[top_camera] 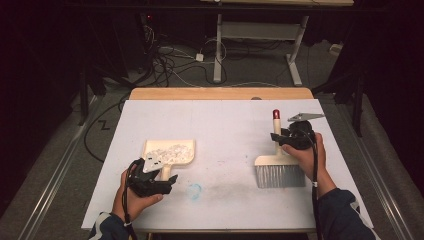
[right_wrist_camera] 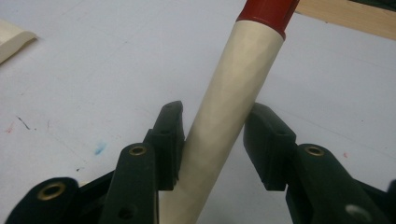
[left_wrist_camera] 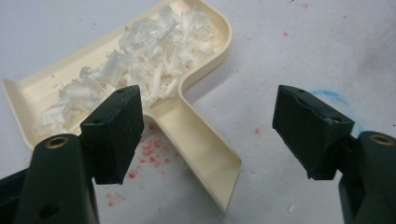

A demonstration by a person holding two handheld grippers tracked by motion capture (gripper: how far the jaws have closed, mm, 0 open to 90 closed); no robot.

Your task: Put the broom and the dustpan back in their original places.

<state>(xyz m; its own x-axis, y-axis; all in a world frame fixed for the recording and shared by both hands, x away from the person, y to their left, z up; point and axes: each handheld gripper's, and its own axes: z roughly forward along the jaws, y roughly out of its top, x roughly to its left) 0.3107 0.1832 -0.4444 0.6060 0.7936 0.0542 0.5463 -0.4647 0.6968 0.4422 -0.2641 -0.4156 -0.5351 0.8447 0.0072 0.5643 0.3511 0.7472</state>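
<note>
Gripping smooth cream brush handle (right_wrist_camera: pixel 229 107), right fingers (right_wrist_camera: pixel 170 140); left fingers (left_wrist_camera: pixel 114 128) wide over shred-filled dustpan (left_wrist_camera: pixel 201 144).

black two-jaw left gripper (top_camera: pixel 159 184), right gripper (top_camera: pixel 278 139); brass-ringed screw holes, grey three-cornered plates, black cables, dark blue sleeves (top_camera: pixel 345 215).

No readable text, label, brand, number or sign on anything here.

Dark room: tangled cables (top_camera: pixel 165 57) on grey floor (top_camera: pixel 65 165) (carpet, perhaps) beneath a white-legged desk (top_camera: pixel 260 35).
</note>
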